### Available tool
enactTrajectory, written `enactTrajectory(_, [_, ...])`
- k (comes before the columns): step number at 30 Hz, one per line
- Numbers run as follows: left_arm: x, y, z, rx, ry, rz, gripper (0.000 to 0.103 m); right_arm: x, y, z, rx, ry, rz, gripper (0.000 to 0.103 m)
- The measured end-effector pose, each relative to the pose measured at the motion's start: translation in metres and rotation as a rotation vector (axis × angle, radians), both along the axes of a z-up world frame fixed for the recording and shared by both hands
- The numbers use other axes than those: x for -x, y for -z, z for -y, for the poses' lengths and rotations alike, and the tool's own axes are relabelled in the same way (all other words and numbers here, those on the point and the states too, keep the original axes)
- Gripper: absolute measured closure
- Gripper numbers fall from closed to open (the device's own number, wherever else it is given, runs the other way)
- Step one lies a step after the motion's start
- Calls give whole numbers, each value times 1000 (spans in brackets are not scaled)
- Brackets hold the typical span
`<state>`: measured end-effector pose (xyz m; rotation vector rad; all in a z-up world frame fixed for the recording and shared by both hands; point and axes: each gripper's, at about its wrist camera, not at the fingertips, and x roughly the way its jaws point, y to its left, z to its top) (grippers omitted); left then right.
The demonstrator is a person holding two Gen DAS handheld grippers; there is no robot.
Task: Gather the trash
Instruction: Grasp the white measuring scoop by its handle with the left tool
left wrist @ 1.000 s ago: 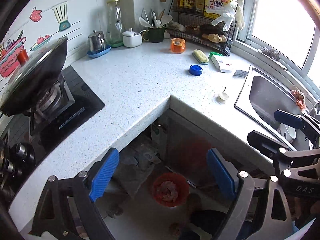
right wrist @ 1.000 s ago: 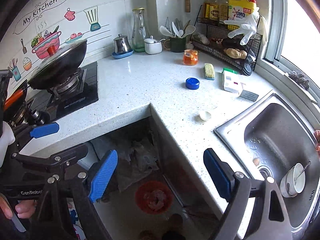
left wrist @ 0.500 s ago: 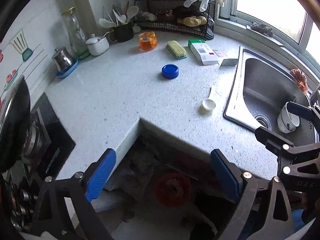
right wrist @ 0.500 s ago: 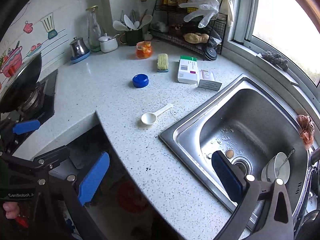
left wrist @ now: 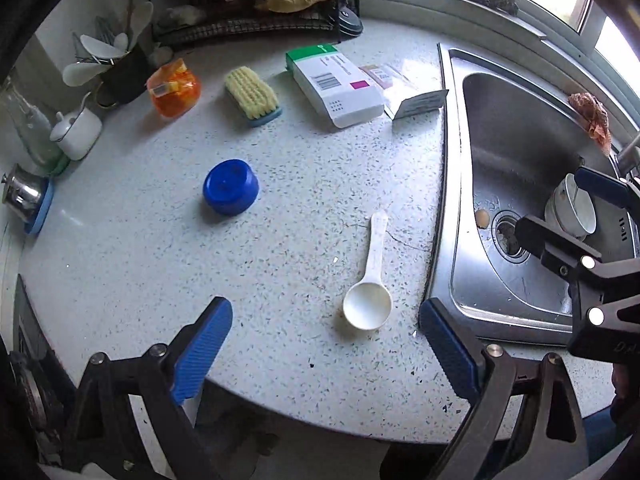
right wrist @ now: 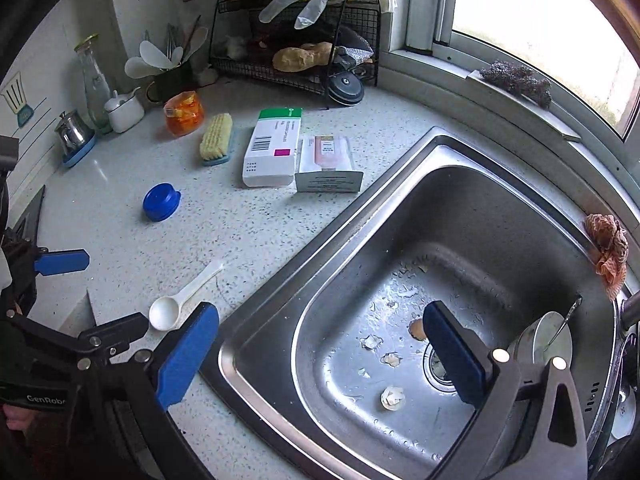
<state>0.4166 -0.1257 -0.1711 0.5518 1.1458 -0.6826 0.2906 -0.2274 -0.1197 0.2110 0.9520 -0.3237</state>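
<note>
Jaws of both grippers gape empty: left gripper (left wrist: 326,354) over the scoop (left wrist: 370,284), right gripper (right wrist: 320,354) over the sink (right wrist: 460,184).

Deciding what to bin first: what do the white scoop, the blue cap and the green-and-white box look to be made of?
White scoop: apparently matte plastic, moulded in one piece.
Blue cap: apparently glossy plastic, with a soft sheen on its rim.
Green-and-white box: seemingly printed cardboard, sharp folded edges, barcode.

Speckled white tabletop (left wrist: 304,200); inset steel sink (right wrist: 460,216); daylight through window (right wrist: 540,20); white tiled wall (right wrist: 132,20).
</note>
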Motion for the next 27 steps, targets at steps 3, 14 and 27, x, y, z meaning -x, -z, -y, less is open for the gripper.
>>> enactTrajectory(3, [-4,11,13,-14,26,-36,9,0,6,11,-8,22,-14,1])
enactTrajectory(14, [-9,41,20,-80,8,-73,10,-6,12,26,-32,29,-38,1])
enactTrajectory(27, [-5,33,30,-9,-11,-94,70,-12,16,36,-78,15,-39,1])
